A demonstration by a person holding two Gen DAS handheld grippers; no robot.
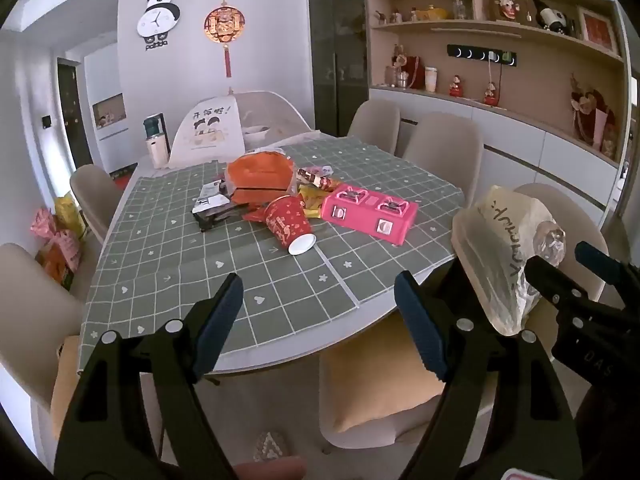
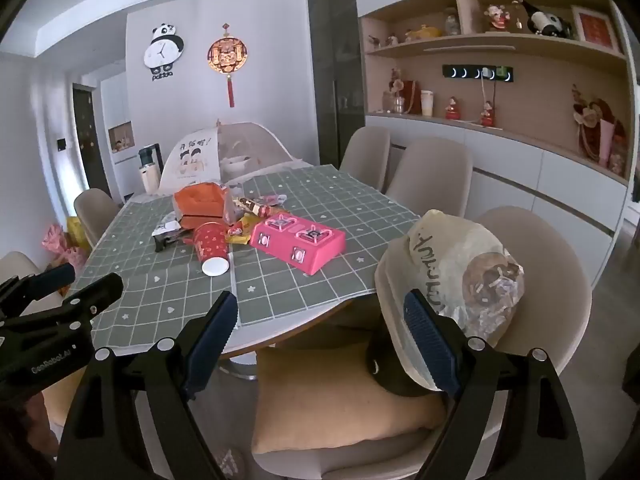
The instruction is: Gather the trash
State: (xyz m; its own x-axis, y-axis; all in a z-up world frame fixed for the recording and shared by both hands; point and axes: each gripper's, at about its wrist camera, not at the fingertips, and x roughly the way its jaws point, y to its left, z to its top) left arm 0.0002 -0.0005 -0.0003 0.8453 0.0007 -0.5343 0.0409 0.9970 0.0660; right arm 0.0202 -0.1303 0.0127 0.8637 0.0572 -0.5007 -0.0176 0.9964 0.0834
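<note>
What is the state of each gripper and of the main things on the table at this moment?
left gripper: open, holds nothing
right gripper: open, beside the plastic bag
plastic bag: bulging, off the table edge
red paper cup: lying on its side, mouth toward the camera
pink toy stove: upright, flat on the tablecloth
orange box: open, among wrappers
food cover: up, over a bowl

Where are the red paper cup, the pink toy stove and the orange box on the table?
red paper cup (image 1: 289, 222): left wrist view, on its printed side wall.
pink toy stove (image 1: 370, 212): left wrist view, on its top face between the burners.
orange box (image 2: 199, 204): right wrist view, on its orange top.
</note>
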